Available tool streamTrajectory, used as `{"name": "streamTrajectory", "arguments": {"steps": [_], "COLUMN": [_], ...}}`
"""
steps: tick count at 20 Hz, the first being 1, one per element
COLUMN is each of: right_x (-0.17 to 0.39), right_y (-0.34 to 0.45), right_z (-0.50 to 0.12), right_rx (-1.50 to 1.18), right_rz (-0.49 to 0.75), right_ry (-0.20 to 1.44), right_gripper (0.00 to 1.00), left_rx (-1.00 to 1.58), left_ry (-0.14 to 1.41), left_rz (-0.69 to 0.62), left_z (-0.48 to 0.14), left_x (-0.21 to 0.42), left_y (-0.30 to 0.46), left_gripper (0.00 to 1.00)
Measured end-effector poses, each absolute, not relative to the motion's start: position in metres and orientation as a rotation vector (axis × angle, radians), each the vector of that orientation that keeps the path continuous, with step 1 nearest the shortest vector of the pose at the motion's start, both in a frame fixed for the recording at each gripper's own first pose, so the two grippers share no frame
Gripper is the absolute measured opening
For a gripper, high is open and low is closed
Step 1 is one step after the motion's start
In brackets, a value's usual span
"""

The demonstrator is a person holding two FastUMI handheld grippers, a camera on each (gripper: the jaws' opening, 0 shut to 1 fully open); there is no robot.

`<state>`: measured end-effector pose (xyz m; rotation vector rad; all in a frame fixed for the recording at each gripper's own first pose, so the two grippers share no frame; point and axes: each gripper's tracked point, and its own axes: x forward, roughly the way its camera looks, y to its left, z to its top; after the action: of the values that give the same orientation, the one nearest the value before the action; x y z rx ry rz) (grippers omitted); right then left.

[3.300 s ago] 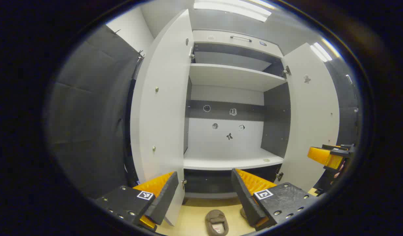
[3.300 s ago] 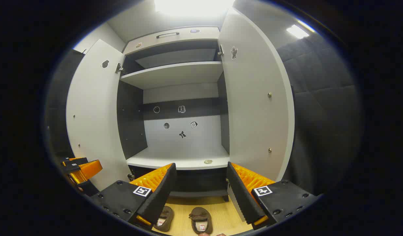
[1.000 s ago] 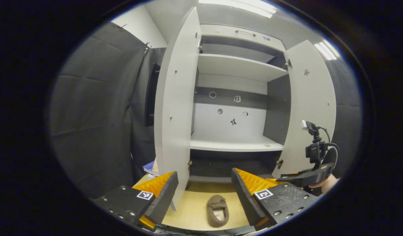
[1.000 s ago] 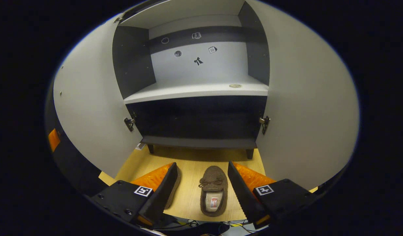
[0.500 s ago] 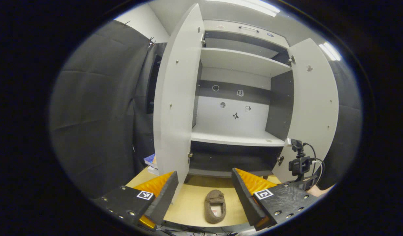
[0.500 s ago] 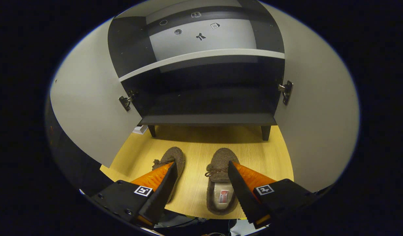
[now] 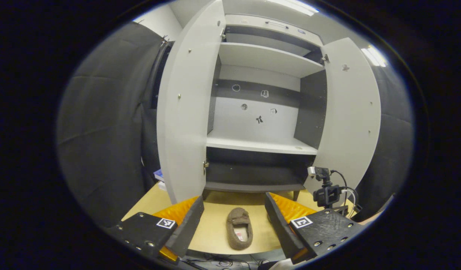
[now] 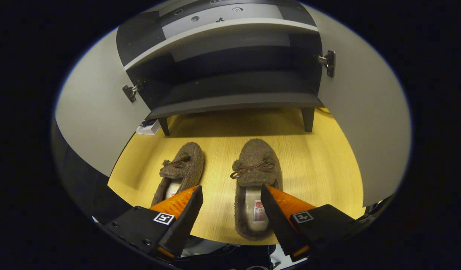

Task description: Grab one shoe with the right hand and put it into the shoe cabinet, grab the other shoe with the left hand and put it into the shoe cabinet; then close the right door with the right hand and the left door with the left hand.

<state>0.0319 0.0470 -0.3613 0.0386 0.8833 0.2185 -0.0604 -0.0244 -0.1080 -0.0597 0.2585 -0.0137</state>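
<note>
Right gripper (image 8: 230, 210), wide open and empty, hangs over the right shoe (image 8: 255, 187), its one finger above the opening. Closing now risks pinching only the rim; left shoe (image 8: 180, 172) at 10 o'clock could get nudged. Left gripper (image 7: 234, 215) is open and empty.

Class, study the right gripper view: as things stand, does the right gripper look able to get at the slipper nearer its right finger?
Probably yes. The right gripper is open, low over the wooden floor, with the right slipper just ahead, its heel beside one finger. Nothing lies between; both cabinet doors stand aside.
</note>
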Motion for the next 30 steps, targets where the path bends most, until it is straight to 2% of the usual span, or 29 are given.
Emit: {"name": "streamTrajectory", "arguments": {"steps": [4, 5, 6, 7, 9, 10, 11, 12, 13, 14, 15, 17, 18, 22, 24, 25, 30], "right_x": [0.036, 0.043, 0.049, 0.056, 0.066, 0.071, 0.076, 0.082, 0.081, 0.08, 0.083, 0.081, 0.079, 0.07, 0.069, 0.068, 0.04], "right_y": [0.05, 0.049, 0.051, 0.052, 0.049, 0.045, 0.03, 0.026, 0.026, 0.025, 0.022, 0.021, 0.024, 0.021, 0.019, 0.018, 0.011], "right_z": [-0.399, -0.405, -0.41, -0.414, -0.422, -0.43, -0.427, -0.428, -0.433, -0.429, -0.434, -0.43, -0.427, -0.423, -0.415, -0.407, -0.383], "right_rx": [0.001, -0.025, -0.045, -0.073, -0.158, -0.215, -0.304, -0.345, -0.385, -0.434, -0.501, -0.576, -0.592, -0.519, -0.452, -0.411, -0.207], "right_rz": [0.211, 0.205, 0.204, 0.202, 0.183, 0.162, 0.103, 0.092, 0.086, 0.086, 0.071, 0.068, 0.086, 0.196, 0.196, 0.185, 0.119], "right_ry": [0.927, 0.924, 0.918, 0.914, 0.902, 0.907, 0.895, 0.885, 0.901, 0.894, 0.899, 0.886, 0.879, 0.939, 0.939, 0.929, 0.925], "right_gripper": [0.98, 0.92, 0.93, 0.88, 0.91, 0.91, 0.82, 0.57, 0.31, 0.41, 0.39, 0.25, 0.24, 0.02, 0.02, 0.02, 0.02], "left_rx": [-0.046, -0.04, -0.032, -0.027, -0.019, -0.018, -0.019, -0.021, -0.022, -0.022, -0.019, -0.013, -0.007, 0.003, 0.009, 0.012, 0.02], "left_ry": [0.277, 0.277, 0.276, 0.272, 0.266, 0.268, 0.269, 0.267, 0.262, 0.254, 0.245, 0.234, 0.233, 0.226, 0.223, 0.225, 0.226], "left_rz": [-0.059, -0.072, -0.084, -0.097, -0.12, -0.128, -0.133, -0.137, -0.139, -0.139, -0.139, -0.14, -0.14, -0.148, -0.155, -0.158, -0.184], "left_z": [-0.114, -0.113, -0.112, -0.111, -0.11, -0.112, -0.113, -0.113, -0.111, -0.11, -0.109, -0.11, -0.111, -0.113, -0.114, -0.115, -0.118], "left_x": [-0.059, -0.058, -0.058, -0.057, -0.055, -0.053, -0.052, -0.051, -0.05, -0.05, -0.049, -0.048, -0.048, -0.05, -0.049, -0.048, -0.043], "left_y": [-0.035, -0.038, -0.041, -0.043, -0.048, -0.048, -0.049, -0.049, -0.048, -0.047, -0.045, -0.041, -0.04, -0.037, -0.034, -0.033, -0.033], "left_gripper": [0.95, 0.95, 0.95, 0.95, 0.92, 0.95, 0.95, 0.95, 0.89, 1.0, 1.0, 1.0, 1.0, 1.0, 1.0, 0.95, 0.95]}}
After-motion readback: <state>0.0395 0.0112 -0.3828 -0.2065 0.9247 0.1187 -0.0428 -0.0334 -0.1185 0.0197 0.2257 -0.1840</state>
